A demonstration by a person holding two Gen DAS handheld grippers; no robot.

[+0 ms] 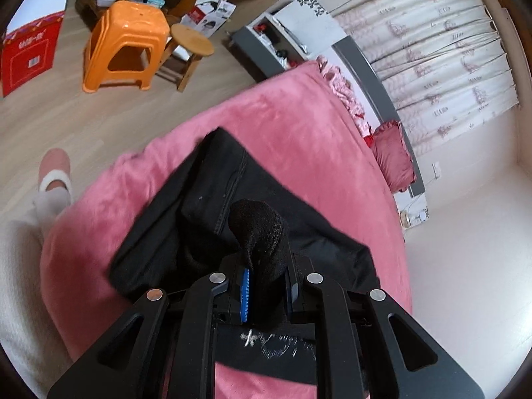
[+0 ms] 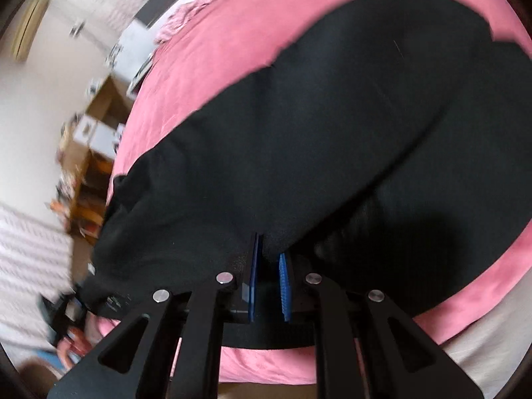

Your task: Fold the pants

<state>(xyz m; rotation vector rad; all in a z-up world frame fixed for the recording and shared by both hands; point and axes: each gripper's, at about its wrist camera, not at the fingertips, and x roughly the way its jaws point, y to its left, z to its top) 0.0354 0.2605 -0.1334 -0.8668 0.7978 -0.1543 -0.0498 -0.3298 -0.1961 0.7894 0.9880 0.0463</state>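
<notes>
On pink bed (image 1: 299, 126) | pants (image 1: 212, 193) | both claws, left (image 1: 266, 286), right (image 2: 269, 276), clamped on fabric

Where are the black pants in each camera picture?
Left wrist view: the black pants lie in the lower middle, a bunched bit pinched in the left gripper.
Right wrist view: the pants fill the middle and right, their near edge in the right gripper.
Shared landmark: the pink blanket under the pants.

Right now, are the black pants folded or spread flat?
Partly folded: the black pants lie doubled in layers on the pink blanket, with both grippers pinching bunched fabric.
</notes>
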